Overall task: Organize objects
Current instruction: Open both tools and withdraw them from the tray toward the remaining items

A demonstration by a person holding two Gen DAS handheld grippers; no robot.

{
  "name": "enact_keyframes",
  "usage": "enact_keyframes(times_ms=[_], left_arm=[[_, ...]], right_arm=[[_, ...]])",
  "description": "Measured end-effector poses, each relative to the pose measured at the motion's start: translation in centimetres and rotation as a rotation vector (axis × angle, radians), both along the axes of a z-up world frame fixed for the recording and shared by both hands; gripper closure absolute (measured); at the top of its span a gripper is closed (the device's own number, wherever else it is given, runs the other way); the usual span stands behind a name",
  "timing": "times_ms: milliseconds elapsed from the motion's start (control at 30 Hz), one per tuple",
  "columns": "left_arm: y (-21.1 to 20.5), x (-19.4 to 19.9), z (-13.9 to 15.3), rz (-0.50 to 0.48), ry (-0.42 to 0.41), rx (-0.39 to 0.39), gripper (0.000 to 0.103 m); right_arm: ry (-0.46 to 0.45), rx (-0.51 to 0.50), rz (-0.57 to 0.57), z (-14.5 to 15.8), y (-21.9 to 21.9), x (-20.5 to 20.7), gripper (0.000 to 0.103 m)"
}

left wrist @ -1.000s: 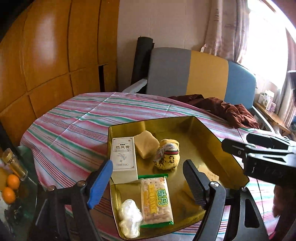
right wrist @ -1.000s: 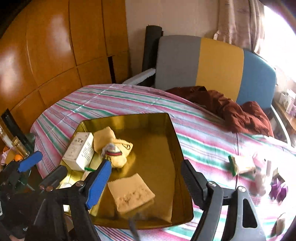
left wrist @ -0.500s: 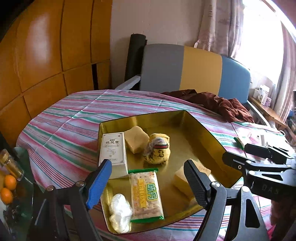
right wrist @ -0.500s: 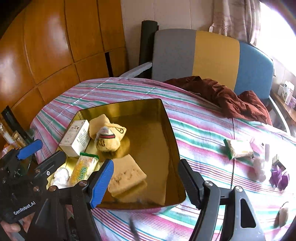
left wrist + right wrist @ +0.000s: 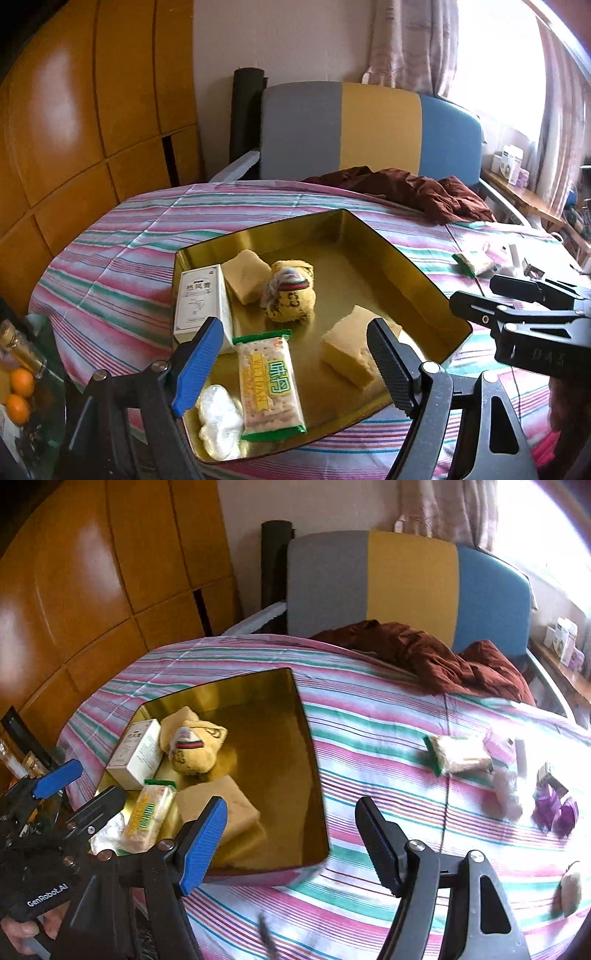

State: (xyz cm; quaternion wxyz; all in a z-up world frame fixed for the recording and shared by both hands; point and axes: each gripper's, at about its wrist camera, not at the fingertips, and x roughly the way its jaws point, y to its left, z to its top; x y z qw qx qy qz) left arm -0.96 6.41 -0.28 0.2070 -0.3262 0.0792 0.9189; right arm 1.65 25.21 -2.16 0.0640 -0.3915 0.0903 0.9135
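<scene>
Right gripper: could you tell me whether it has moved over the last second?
Yes. The right gripper has shifted rightward, off the gold metal tray toward the striped tablecloth.

Legible markings: cracker packet [image 5: 271, 384] in the gold tray [image 5: 417, 273], yellow band printed "WEIJIAN", with large green Chinese characters alongside, not reliably readable. White carton [image 5: 199, 302] in the same tray, dark Chinese characters on its top face, too small to make out. Left gripper [image 5: 66, 786] body, white lettering "GenRobot.AI". Right gripper [image 5: 524, 299] housing, embossed "DAS".
</scene>
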Motion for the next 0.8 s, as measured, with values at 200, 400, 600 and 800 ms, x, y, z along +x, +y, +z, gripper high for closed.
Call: enact_keyframes(times_ms=[200,400,600,800], left_arm=[[1.5,0.5,0.0,-0.044,0.003,-0.024,0.023],[3.2,0.9,0.0,-0.086,0.005,-0.041,0.023],[4.6,1.2,0.0,-0.126,0.002,-0.053,0.022],[6.2,1.4,-0.1,-0.169,-0.005,-0.053,0.022]], right_arm=[[-0.007,-0.022,-0.08,-0.6,3.1,1.4,0.03],[-0.041,-0.022,-0.161,-1.1,6.7,3.2,0.03],[-0.084,-0.033,-0.252,-1.6,11.1,5.7,0.03],[-0.121,-0.084,-0.372,-1.4,16.1,8.6,0.03]])
